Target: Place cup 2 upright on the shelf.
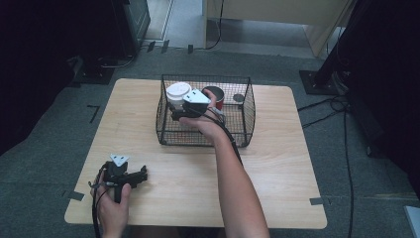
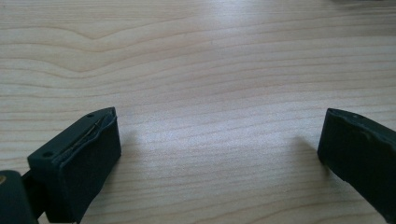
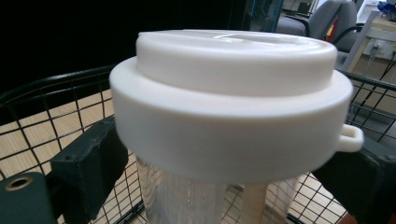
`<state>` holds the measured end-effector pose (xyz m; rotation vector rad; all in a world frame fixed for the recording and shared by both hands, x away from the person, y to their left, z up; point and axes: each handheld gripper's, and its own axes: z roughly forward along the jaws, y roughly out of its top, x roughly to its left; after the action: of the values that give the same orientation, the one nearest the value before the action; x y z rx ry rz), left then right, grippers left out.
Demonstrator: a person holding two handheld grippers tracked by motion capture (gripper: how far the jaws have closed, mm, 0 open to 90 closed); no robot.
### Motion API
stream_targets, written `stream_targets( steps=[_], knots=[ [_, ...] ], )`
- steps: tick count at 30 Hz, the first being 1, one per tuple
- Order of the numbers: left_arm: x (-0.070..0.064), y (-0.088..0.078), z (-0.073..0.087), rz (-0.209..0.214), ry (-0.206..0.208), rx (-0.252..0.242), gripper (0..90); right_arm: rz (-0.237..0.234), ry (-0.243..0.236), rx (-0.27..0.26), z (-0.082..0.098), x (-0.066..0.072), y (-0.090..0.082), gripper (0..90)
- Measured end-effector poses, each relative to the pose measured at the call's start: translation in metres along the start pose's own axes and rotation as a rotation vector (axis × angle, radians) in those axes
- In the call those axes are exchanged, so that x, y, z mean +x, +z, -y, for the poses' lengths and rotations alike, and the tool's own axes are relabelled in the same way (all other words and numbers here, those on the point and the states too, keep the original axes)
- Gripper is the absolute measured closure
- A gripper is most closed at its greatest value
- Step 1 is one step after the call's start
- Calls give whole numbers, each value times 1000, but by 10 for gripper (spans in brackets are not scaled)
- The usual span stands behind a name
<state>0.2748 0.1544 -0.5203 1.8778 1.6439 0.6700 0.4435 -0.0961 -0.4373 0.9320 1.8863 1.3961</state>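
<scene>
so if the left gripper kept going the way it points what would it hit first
Probably nothing soon: the left gripper lies low on the table, pointing right along bare wood, and its own view shows wood grain between the open jaws. Depth is unclear; the person's right forearm may cross that line.

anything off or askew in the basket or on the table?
Nothing stands out. The white-lidded clear container stands upright in the wire basket between the right gripper's jaws, lid seated level. The red cup is upright; no spill. The left gripper sits open over bare table.
</scene>
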Motion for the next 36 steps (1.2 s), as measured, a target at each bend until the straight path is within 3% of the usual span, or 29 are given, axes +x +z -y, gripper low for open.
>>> stream_targets(
  steps=[5, 10, 18, 26, 31, 36],
  knots=[
    [0, 0, 0, 0, -1, 0, 1, 6, -1, -16, -2, -4, -4, 72],
    [0, 0, 0, 0, -1, 0, 1, 40, -38, 28, 2, -2, -3, 143],
    [0, 0, 0, 0, 0, 1, 1, 81, -9, 19, 3, 1, 3, 140],
    [0, 0, 0, 0, -3, -2, 1, 52, -22, 29, 7, -1, -3, 36],
    [0, 0, 0, 0, -1, 0, 1, 62, -53, 23, 10, -3, -8, 41],
    [0, 0, 0, 0, -1, 0, 1, 39, -86, 25, 10, -9, -13, 63]
  ],
)
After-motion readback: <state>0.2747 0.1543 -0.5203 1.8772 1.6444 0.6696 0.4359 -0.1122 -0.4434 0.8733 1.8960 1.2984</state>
